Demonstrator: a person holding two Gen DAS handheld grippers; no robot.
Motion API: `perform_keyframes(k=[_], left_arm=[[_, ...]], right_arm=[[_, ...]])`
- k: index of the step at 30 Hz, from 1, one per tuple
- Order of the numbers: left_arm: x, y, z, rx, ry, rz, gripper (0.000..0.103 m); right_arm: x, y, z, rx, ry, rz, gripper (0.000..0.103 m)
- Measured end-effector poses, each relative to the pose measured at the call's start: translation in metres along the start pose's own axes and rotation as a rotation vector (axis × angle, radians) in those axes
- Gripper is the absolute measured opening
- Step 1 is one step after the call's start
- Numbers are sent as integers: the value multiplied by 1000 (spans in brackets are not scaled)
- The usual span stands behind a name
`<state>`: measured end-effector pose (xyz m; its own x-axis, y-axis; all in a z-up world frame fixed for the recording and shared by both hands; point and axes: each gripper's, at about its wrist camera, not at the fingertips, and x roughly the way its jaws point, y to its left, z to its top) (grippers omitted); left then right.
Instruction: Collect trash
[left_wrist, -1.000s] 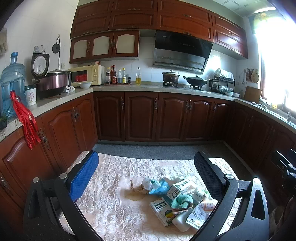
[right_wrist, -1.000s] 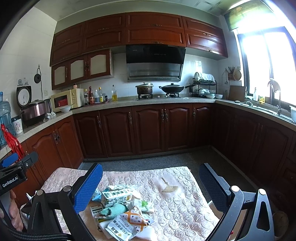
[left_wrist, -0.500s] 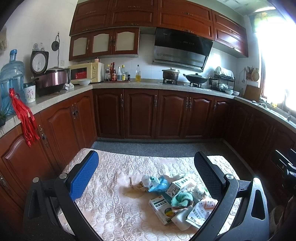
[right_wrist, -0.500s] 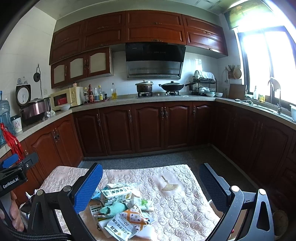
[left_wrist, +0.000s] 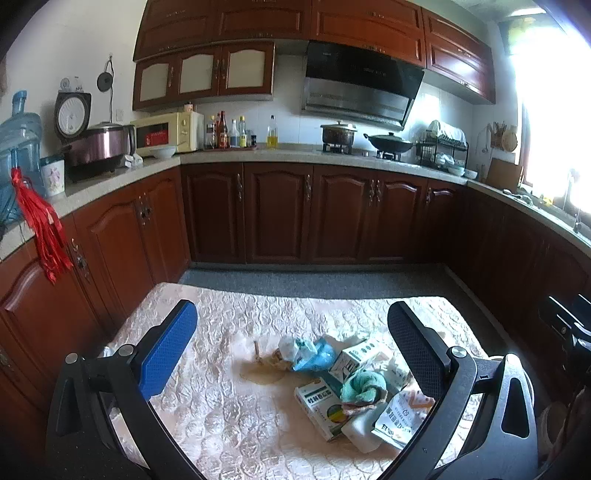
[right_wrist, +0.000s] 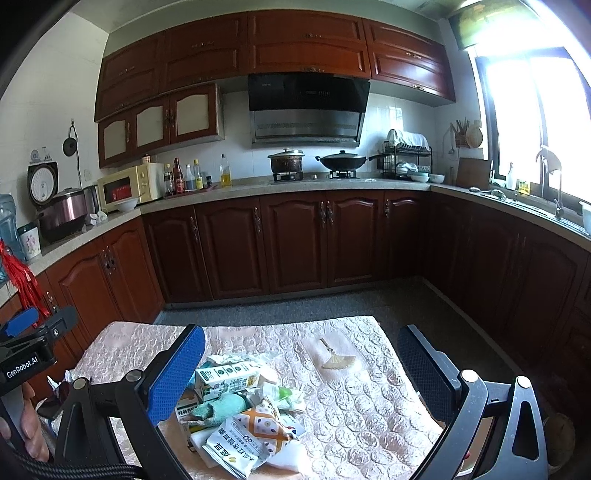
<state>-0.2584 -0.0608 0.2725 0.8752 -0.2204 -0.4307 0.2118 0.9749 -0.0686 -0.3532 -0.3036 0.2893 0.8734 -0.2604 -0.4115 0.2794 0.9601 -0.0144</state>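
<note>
1. The left gripper (left_wrist: 291, 347) hangs above the table with its jaws spread wide and nothing between them.
2. The right gripper (right_wrist: 301, 363) is likewise spread wide and empty, hovering over the same table.
3. The trash pile (left_wrist: 354, 391) lies on the quilted tablecloth (left_wrist: 221, 413), toward the right side in the left wrist view and toward the left in the right wrist view.
4. In the pile: a green-and-white box (left_wrist: 319, 402), a crumpled teal cloth (left_wrist: 362, 384), a blue plastic wrapper (left_wrist: 314, 354), a milk carton (right_wrist: 225, 378) and an orange-patterned packet (right_wrist: 247, 435).
5. A small fan-shaped item (right_wrist: 336, 360) lies apart from the pile on the cloth; what it is made of is hard to tell.
6. A brownish stain (left_wrist: 260, 373) sits just beside the pile.
</note>
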Motion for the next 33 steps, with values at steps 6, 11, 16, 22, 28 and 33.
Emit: perform_keyframes(k=[6,11,16,22,28,33], left_arm=[[17,2,-11,-2,61,-18,103],[46,-1,-27,21,161,-59,103],[68,-15,-48,73,239,-95,103],[97,-21,-64,50,354,-157,103],[115,-35,-70,69,427,-212,103],[137,-58,-79,103,492,-249,103]], right_arm=[[14,-3,-14,-7,36,-2,103],[40,-6,-31,0,117,25,103],[77,-15,-62,34,243,85,103],[127,-11,-102,82,409,196,89],[180,0,-130,123,558,325,88],[207,1,-147,172,641,413,86]])
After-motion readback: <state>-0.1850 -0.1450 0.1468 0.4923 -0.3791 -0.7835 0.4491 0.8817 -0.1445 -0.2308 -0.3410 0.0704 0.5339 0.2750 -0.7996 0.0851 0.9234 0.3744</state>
